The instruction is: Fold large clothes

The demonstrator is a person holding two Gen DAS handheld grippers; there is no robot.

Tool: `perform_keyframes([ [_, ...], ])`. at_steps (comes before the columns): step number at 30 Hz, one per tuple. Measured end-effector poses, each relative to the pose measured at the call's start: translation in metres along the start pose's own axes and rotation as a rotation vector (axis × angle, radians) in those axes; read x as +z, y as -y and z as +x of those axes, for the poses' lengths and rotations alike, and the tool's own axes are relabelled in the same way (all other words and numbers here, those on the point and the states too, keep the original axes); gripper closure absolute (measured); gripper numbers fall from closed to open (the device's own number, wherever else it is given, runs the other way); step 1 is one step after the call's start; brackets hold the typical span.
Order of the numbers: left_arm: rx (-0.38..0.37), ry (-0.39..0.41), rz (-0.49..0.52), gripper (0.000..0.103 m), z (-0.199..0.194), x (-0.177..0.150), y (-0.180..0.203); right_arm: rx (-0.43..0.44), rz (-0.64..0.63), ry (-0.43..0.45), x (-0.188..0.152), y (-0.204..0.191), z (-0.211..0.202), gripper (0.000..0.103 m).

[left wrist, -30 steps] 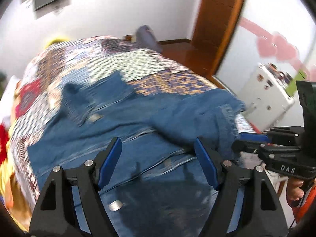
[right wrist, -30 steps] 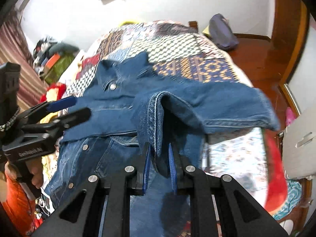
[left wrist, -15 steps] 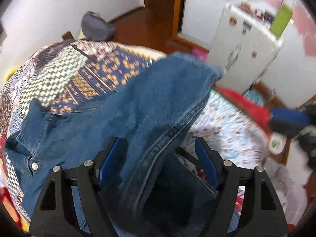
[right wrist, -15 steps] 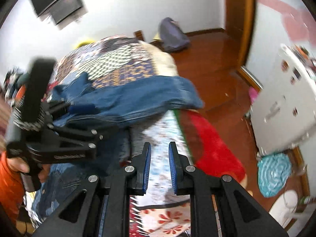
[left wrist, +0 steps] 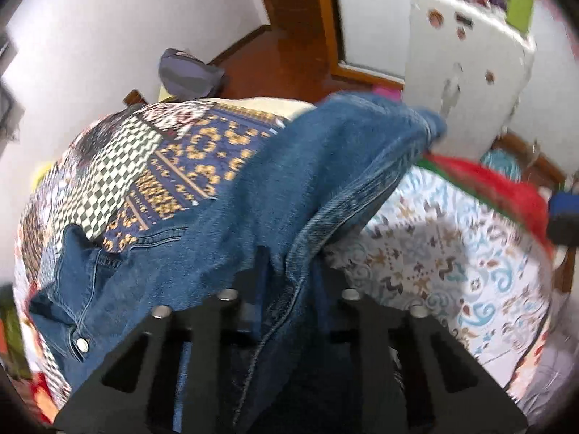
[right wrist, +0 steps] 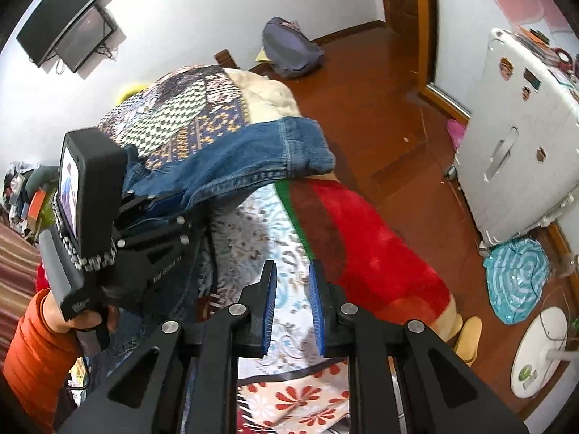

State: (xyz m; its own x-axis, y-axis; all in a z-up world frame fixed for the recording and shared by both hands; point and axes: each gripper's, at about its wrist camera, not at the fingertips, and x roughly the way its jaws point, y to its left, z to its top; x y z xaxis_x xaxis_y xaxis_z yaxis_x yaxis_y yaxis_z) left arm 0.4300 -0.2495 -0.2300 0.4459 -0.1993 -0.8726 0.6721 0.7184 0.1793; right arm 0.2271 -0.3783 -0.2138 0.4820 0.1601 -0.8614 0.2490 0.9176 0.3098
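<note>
A blue denim jacket (left wrist: 253, 224) lies across the bed, one sleeve reaching toward the bed's edge (right wrist: 253, 155). My left gripper (left wrist: 289, 275) is closing its jaws on a seamed edge of the jacket, and the denim hides its fingertips. The right wrist view shows the same left gripper (right wrist: 159, 206) at the left, held by a hand in an orange sleeve (right wrist: 32, 343). My right gripper (right wrist: 292, 271) hangs shut over the patterned sheet (right wrist: 260, 238) with nothing between its blue pads (right wrist: 269, 307). It stays apart from the jacket.
A patchwork quilt (left wrist: 152, 159) covers the bed's far end, and a red blanket (right wrist: 362, 238) drapes over its side. On the wooden floor stand a white fridge (right wrist: 521, 144), a purple bag (right wrist: 289, 47), a turquoise bundle (right wrist: 517, 282) and a white fan base (right wrist: 539, 350).
The left gripper swung over the sleeve side of the jacket, sank and closed from wide open onto the denim edge. The right gripper lost the denim from between its fingers and moved out over the sheet.
</note>
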Motion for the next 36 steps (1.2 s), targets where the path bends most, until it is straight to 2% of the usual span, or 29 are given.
perform_keyframes([
  [3,-0.003,0.072,-0.068,0.083,-0.027,0.001,-0.025,0.005,-0.034,0.002,0.002,-0.012,0.001,0.089],
  [5,0.037,0.140,-0.094,0.084,-0.056,-0.001,-0.045,0.000,-0.068,0.004,0.004,-0.022,0.002,0.089],
  [8,0.078,0.201,-0.152,0.084,-0.092,-0.007,-0.080,-0.007,-0.132,0.013,0.007,-0.042,0.003,0.089],
  [11,0.123,0.249,-0.247,0.085,-0.127,-0.031,-0.132,0.005,-0.187,0.020,0.012,-0.064,0.007,0.089],
  [13,0.142,0.254,-0.292,0.085,-0.140,-0.051,-0.155,0.016,-0.224,0.023,0.016,-0.080,0.010,0.089],
  [16,0.190,0.223,-0.363,0.085,-0.149,-0.102,-0.186,0.023,-0.306,0.021,0.021,-0.113,0.021,0.089],
  [18,0.192,0.188,-0.420,0.085,-0.146,-0.135,-0.199,0.025,-0.371,0.005,0.022,-0.138,0.034,0.089],
  [20,0.212,0.145,-0.473,0.093,-0.140,-0.167,-0.210,0.016,-0.428,-0.029,0.021,-0.162,0.055,0.089],
  [21,0.223,0.121,-0.502,0.093,-0.136,-0.185,-0.215,0.011,-0.444,-0.048,0.019,-0.171,0.065,0.089],
  [24,0.188,0.062,-0.620,0.093,-0.123,-0.234,-0.227,-0.003,-0.488,-0.117,0.011,-0.193,0.100,0.089],
  [26,0.133,0.016,-0.694,0.093,-0.111,-0.264,-0.234,-0.045,-0.505,-0.167,0.004,-0.198,0.124,0.089],
  [30,0.127,-0.030,-0.730,0.092,-0.103,-0.292,-0.237,-0.067,-0.528,-0.153,-0.001,-0.195,0.131,0.089],
  [34,0.124,-0.023,-0.690,0.092,-0.110,-0.286,-0.235,-0.121,-0.600,-0.135,-0.006,-0.196,0.129,0.089],
  [36,0.121,-0.002,-0.658,0.090,-0.118,-0.272,-0.233,-0.153,-0.634,-0.126,-0.010,-0.200,0.129,0.090],
])
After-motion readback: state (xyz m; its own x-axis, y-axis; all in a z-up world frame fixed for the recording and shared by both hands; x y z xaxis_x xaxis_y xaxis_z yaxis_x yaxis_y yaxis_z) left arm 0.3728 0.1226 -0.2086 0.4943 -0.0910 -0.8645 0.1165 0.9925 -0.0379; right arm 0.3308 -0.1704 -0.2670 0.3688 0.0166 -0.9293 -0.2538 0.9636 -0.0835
